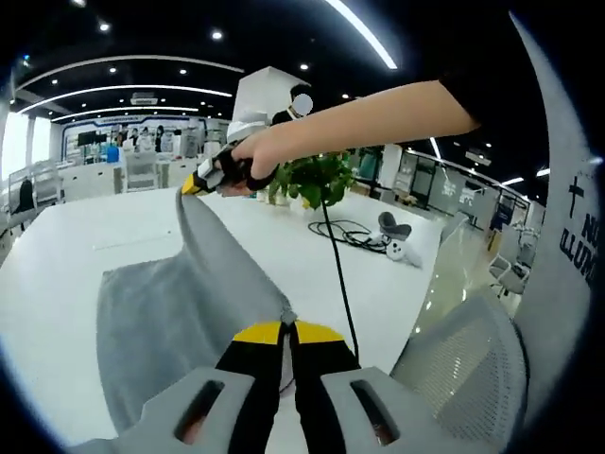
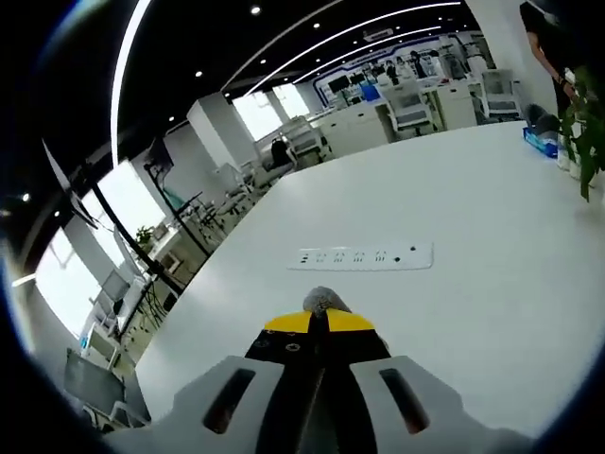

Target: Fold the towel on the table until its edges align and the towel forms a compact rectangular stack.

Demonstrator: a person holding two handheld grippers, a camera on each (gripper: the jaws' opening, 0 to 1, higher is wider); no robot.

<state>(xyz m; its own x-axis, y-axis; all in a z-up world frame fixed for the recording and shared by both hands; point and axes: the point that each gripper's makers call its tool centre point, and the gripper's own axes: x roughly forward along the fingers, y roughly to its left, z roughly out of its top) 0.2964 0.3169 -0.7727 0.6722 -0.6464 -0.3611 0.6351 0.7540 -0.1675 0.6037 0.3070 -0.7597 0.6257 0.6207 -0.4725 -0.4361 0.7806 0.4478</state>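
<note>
The grey towel (image 1: pixel 180 312) lies partly spread on the white surface (image 1: pixel 76 255), on the near side of the potted plant (image 1: pixel 317 180), with one edge lifted off into a taut ridge between the two claws. In the left gripper view, the left claw (image 1: pixel 286 328) has its yellow-tipped jaws pressed together on a corner of the towel, the cloth bunching right at the tips. From there the fabric climbs toward the plant, up to the right claw (image 1: pixel 194 184), which a person's hand (image 1: pixel 250 156) carries just in front of the plant; its yellow tip pinches the far corner of the towel well above the surface. A black cable (image 1: pixel 340 274) runs from the plant side down past the left claw, and a coil of cable with a white device sits on the surface beyond the plant.

In the right gripper view, the right claw (image 2: pixel 319 319) is closed, with a small grey tuft of towel (image 2: pixel 323 300) poking out between its tips. Ahead of it a white power strip (image 2: pixel 364 255) lies flat on the surface.
</note>
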